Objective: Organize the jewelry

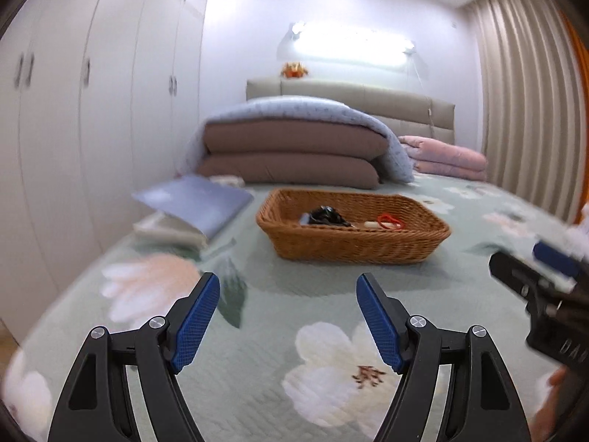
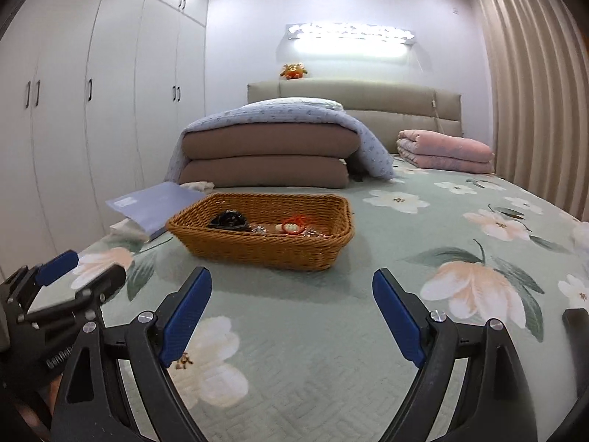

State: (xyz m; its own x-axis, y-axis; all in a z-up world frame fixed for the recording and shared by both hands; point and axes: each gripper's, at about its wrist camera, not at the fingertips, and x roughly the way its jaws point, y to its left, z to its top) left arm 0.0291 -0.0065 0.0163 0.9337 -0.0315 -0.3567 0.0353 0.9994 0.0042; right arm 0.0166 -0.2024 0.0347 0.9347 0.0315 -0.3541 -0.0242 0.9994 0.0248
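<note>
A wicker basket (image 1: 353, 243) (image 2: 265, 248) stands on the floral green bedspread (image 1: 313, 361) (image 2: 313, 331) ahead of both grippers. Inside it lie a black item (image 1: 325, 216) (image 2: 228, 220), a red cord bracelet (image 1: 391, 221) (image 2: 294, 227) and some pale and silvery pieces. My left gripper (image 1: 288, 283) is open, well short of the basket, with nothing between its blue pads. My right gripper (image 2: 292, 280) is open too, nothing in it, the basket ahead and to its left. Each gripper shows at the edge of the other's view.
A purple folder (image 1: 195, 202) (image 2: 154, 204) lies on folded cloth left of the basket. Stacked brown cushions under a blue blanket (image 1: 294, 147) (image 2: 268, 154) and a folded pink quilt (image 1: 445, 160) (image 2: 445, 151) sit by the headboard. White wardrobes line the left, a curtain the right.
</note>
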